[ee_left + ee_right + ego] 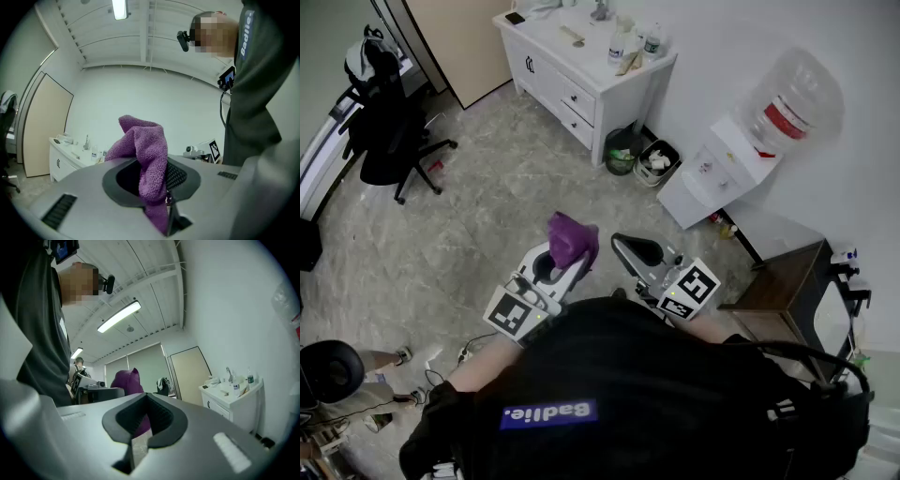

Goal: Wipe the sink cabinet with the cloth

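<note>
Between left gripper (158,183) jaws: cloth (147,143) (right gripper (144,420) closed).

Grey marbled floor (487,192) carries a white sink cabinet (572,89) far ahead of both grippers. A dark bin (623,150) and a pale bin (659,161) stand side by side at its near corner, ahead of the right gripper (628,246). A white water dispenser (722,169) stands ahead and right of that gripper, a dark wooden table (778,281) just right of it. A black office chair (389,141) stands well ahead and left of the left gripper (558,261)
</note>
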The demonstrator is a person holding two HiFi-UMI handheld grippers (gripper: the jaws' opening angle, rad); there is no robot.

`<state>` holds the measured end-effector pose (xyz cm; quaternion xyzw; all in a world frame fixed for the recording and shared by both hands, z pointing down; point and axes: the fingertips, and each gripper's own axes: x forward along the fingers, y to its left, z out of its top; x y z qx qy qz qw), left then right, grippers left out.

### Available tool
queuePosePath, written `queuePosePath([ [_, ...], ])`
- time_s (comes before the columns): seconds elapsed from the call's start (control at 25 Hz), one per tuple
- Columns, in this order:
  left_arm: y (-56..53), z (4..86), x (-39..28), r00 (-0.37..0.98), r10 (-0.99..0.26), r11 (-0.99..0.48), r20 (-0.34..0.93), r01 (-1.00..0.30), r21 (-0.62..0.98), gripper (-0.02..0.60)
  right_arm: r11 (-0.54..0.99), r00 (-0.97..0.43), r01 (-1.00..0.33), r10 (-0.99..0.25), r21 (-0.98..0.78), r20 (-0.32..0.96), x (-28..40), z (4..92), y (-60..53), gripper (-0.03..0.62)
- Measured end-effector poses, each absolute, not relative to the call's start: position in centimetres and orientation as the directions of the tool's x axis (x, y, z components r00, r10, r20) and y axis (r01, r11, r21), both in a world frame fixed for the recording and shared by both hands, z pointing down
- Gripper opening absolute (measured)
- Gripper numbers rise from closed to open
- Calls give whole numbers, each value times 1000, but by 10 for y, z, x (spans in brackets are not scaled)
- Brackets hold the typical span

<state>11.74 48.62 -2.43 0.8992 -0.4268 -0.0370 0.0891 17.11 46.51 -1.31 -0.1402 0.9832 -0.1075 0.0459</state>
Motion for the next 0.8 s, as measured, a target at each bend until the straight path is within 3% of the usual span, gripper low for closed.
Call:
queuePosePath([
  [0.8,472,-20,121,623,-782,-608,15,-768,201,84,936,-960,-249,-273,-250,-67,176,-8,452,-3],
])
